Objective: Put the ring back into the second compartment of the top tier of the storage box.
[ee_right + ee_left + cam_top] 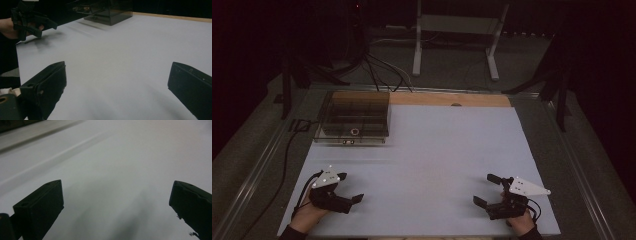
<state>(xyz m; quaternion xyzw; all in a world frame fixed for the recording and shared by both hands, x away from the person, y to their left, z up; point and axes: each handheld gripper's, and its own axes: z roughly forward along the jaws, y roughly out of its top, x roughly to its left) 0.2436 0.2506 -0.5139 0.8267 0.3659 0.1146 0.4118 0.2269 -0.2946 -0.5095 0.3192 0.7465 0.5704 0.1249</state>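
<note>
lying far beyond left gripper (350, 187): box (354, 117)

A pale table (437, 160) (wooden strip along its far edge) carries a dark clear compartment box (354, 117) at the far-left corner.

We see a dark clear compartment box (354, 120) standing upright at the table's far left, well apart from us.

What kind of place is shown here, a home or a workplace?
Probably a lab or recording workspace, not a home: a white table in a dim room, cables across the floor, a metal stand behind, and a transparent compartment box.
</note>
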